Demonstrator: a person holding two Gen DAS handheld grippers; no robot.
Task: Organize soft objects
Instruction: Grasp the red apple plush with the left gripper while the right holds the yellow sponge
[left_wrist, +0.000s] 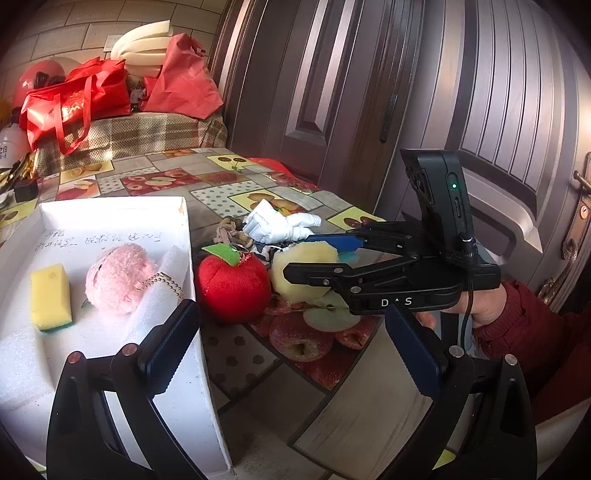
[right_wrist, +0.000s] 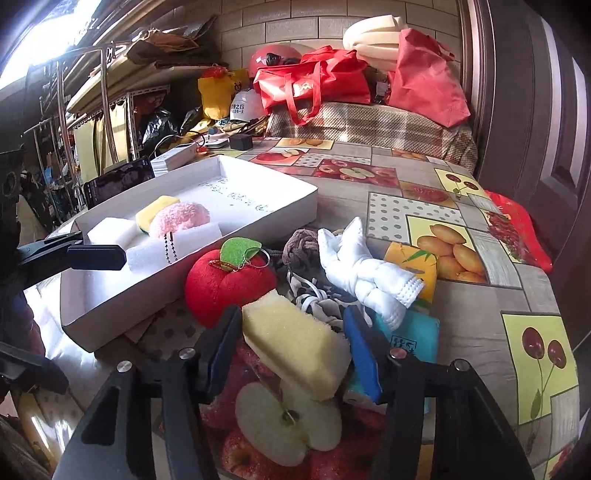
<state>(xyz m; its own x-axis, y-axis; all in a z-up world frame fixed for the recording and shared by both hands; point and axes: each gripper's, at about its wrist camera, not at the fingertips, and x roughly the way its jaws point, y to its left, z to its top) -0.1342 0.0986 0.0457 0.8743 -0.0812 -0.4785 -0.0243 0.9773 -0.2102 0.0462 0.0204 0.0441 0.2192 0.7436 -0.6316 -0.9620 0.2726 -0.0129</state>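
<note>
while left tongs (left_wrist: 291, 332) gape empty, yellow sponge (right_wrist: 295, 343) between closed right tongs (right_wrist: 295, 350)

Place: a lived-in home, an entry or storage corner.
Door: a dark panelled front door (left_wrist: 369, 92) with a brass lever handle (left_wrist: 565, 254).
Table: a fruit-print oilcloth (right_wrist: 424, 192) covers it.
Clutter: red shopping bags (right_wrist: 314, 81), rolled foam (right_wrist: 373, 37), a white helmet (right_wrist: 245, 105), a plaid blanket (right_wrist: 369, 122).
Storage: metal shelving (right_wrist: 110, 99) loaded with cardboard.
Wall: brick-pattern tiles (right_wrist: 295, 22).
</note>
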